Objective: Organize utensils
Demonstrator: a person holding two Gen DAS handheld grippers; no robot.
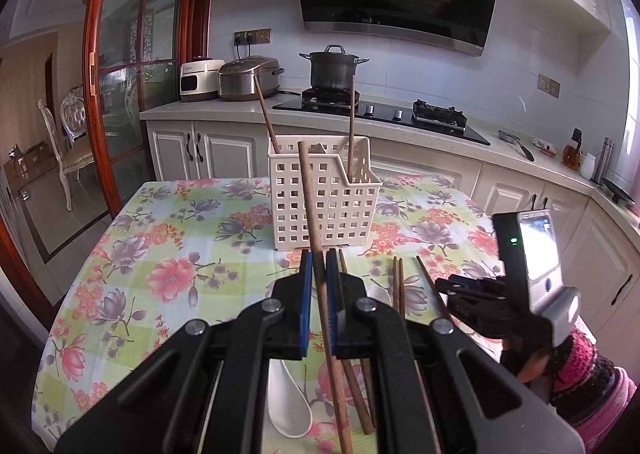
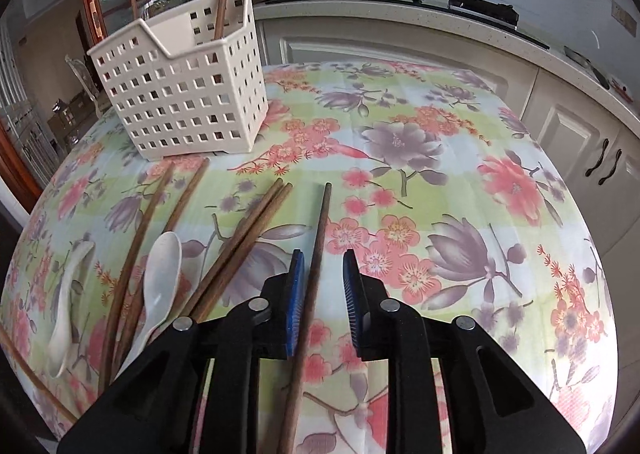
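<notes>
A cream perforated utensil basket (image 1: 324, 197) stands on the floral table with two chopsticks upright in it; it also shows in the right wrist view (image 2: 180, 93). My left gripper (image 1: 319, 260) is shut on a brown chopstick (image 1: 308, 189), held tilted in front of the basket. My right gripper (image 2: 323, 266) is open, its jaws either side of a single chopstick (image 2: 316, 254) lying on the cloth. Several more chopsticks (image 2: 244, 242) and two white spoons (image 2: 160, 278) lie left of it. The right gripper also shows in the left wrist view (image 1: 460, 288).
The table (image 2: 440, 173) has a flowered cloth. Behind it runs a kitchen counter (image 1: 224, 109) with a rice cooker, a pot (image 1: 334, 67) on the hob, and cabinets. A glass door and a chair (image 1: 72, 149) are at left.
</notes>
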